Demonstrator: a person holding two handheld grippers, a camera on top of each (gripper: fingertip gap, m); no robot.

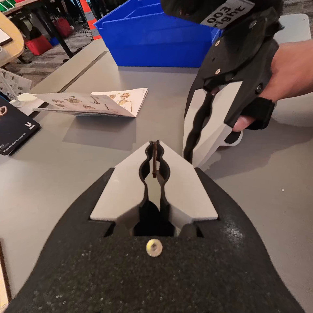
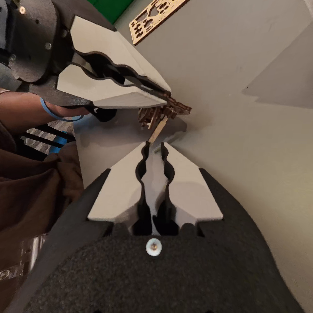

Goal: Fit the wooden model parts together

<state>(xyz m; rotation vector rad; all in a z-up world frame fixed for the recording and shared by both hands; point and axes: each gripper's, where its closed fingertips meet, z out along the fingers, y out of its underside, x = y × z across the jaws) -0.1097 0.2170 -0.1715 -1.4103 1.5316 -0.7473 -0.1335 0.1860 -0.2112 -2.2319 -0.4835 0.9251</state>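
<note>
On a grey worktop [image 1: 118, 152], two hand-held claws meet over a partly built wooden model. The left claw [image 1: 154, 144] is closed on the brown wooden assembly [image 2: 162, 110], seen edge-on between its tips in its own camera and as a cluster of laser-cut pieces just past those tips in the right wrist view. The right claw [image 2: 155, 144] is nearly closed, its tips a narrow gap apart; a pale wooden strip [image 2: 158, 131] runs from that gap up to the assembly, and whether the claw actually grips it cannot be told through the blur. In the left wrist view the right claw points down at the worktop just beside the left claw's tips, with a person's hand [image 1: 288, 72] around its handle.

Behind them stands a blue plastic bin [image 1: 152, 42]. An open instruction booklet [image 1: 94, 103] lies to the left, and a black box [image 1: 15, 128] sits at the worktop's left edge. In the right wrist view a wooden sheet with cut-out parts [image 2: 152, 20] lies flat farther along the worktop.
</note>
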